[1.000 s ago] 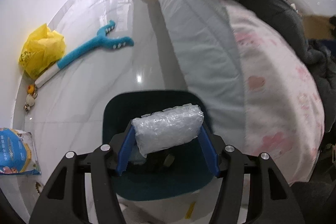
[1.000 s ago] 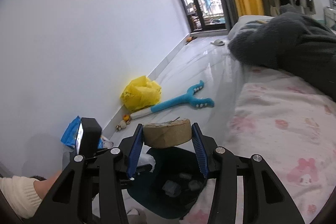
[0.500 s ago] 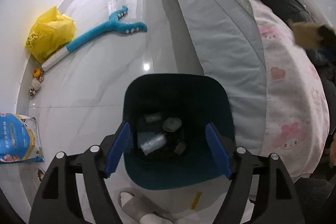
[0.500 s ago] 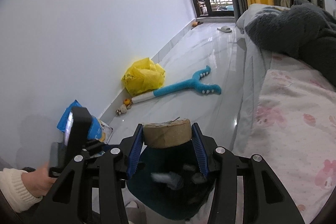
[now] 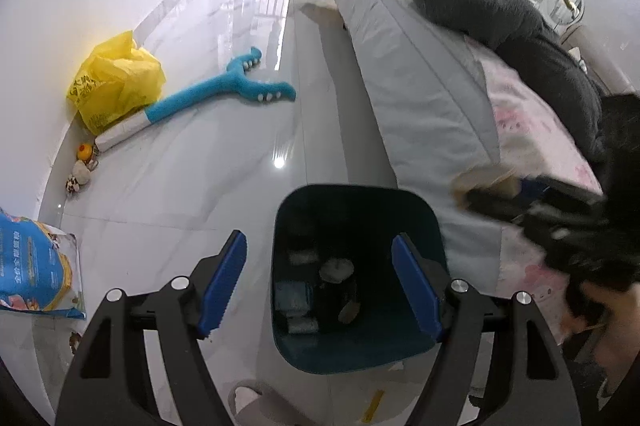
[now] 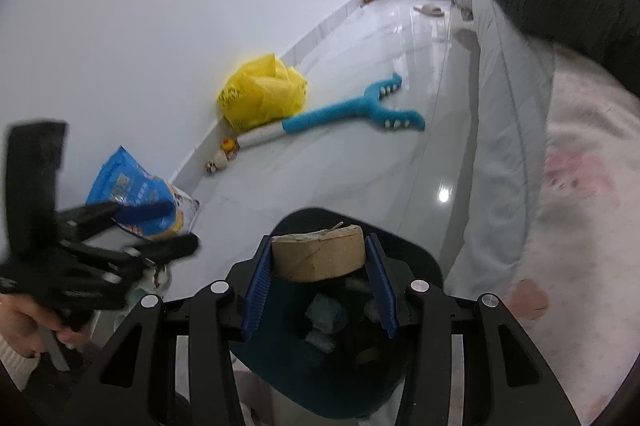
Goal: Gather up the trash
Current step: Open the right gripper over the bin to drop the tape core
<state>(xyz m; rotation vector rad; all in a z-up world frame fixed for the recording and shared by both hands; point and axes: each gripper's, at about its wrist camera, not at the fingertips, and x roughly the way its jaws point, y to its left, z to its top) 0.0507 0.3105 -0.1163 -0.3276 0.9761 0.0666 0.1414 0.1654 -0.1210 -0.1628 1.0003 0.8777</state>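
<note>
1. Bed [image 5: 424, 94]: just right of the bin.
2. Bin [image 5: 434, 226], dark teal, on the floor: my landmark; several scraps already lie inside, so part of the job is done.
3. Yellow bag [image 5: 116, 82] and blue pack [image 5: 36, 266]: on the floor left of the bin, not collected.
4. My left gripper [image 5: 320, 278]: above the bin, jaws wide and empty, just opened.
5. My right gripper [image 6: 318, 278]: above the bin, clamped on the cardboard roll [image 6: 318, 256], which I judge goes in next.
</note>
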